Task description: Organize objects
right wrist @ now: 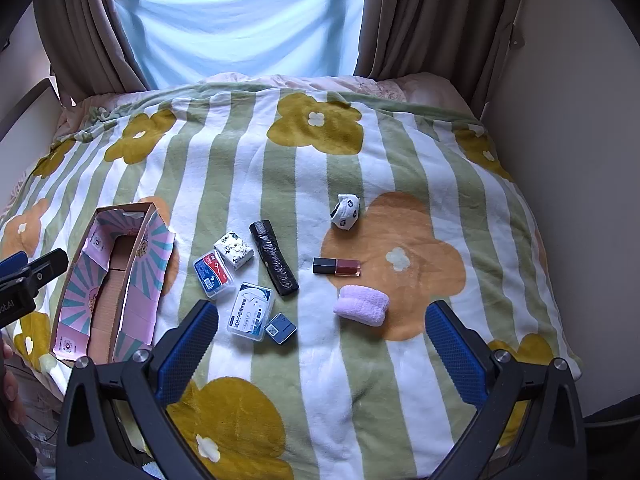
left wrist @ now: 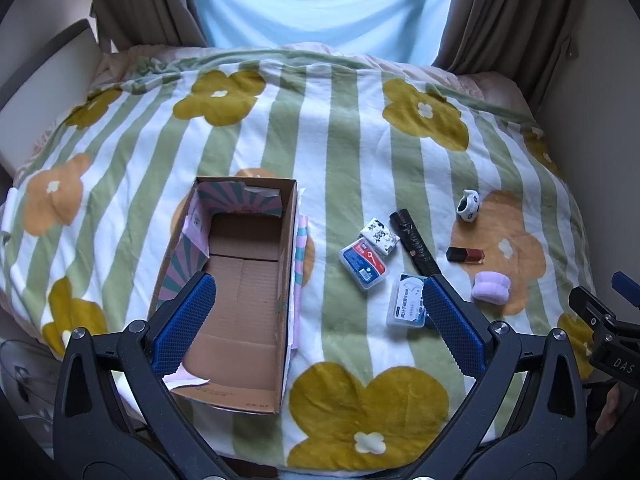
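Bed under a striped floral blanket point(right wrist: 248, 184), curtained window behind. My left tool point(left wrist: 318, 316) and right tool point(right wrist: 320, 336) both gape wide, holding nothing. Cardboard box point(left wrist: 240, 280) sits empty at left; floss case point(right wrist: 251, 312), towel roll point(right wrist: 362, 306), lip tint point(right wrist: 337, 267) lie loose, well apart. I'd approach the towel roll square, jaws straddling it. Floss label print too small to read; "DAS" shows on the other rig
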{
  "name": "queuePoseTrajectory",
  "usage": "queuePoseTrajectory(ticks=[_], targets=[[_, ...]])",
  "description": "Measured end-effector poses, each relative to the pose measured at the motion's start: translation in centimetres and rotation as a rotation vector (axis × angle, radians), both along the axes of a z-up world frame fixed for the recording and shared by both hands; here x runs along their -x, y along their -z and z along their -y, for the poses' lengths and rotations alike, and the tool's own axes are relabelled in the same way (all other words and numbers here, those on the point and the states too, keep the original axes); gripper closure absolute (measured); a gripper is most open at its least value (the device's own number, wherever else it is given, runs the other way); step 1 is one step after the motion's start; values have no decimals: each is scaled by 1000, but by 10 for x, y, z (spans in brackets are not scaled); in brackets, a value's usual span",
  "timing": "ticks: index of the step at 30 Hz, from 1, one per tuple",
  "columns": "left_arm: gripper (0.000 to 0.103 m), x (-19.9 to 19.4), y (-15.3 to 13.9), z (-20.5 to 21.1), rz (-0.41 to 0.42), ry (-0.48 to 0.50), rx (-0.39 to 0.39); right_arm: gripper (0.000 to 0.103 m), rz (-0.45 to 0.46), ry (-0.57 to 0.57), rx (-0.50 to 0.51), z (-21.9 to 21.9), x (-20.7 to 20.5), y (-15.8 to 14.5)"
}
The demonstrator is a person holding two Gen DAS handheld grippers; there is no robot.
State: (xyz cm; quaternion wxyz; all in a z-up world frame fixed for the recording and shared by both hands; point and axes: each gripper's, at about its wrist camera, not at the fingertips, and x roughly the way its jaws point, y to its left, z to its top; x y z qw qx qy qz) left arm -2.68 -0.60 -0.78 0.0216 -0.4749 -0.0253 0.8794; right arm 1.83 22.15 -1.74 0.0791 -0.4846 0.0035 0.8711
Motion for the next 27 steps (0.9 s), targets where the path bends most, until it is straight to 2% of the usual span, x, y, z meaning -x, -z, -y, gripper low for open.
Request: queuePoseTrajectory(ticks=[27], targets=[[1,8,-5,-6,12,16,-18,0,-12,13,7,-4,-2,-10]])
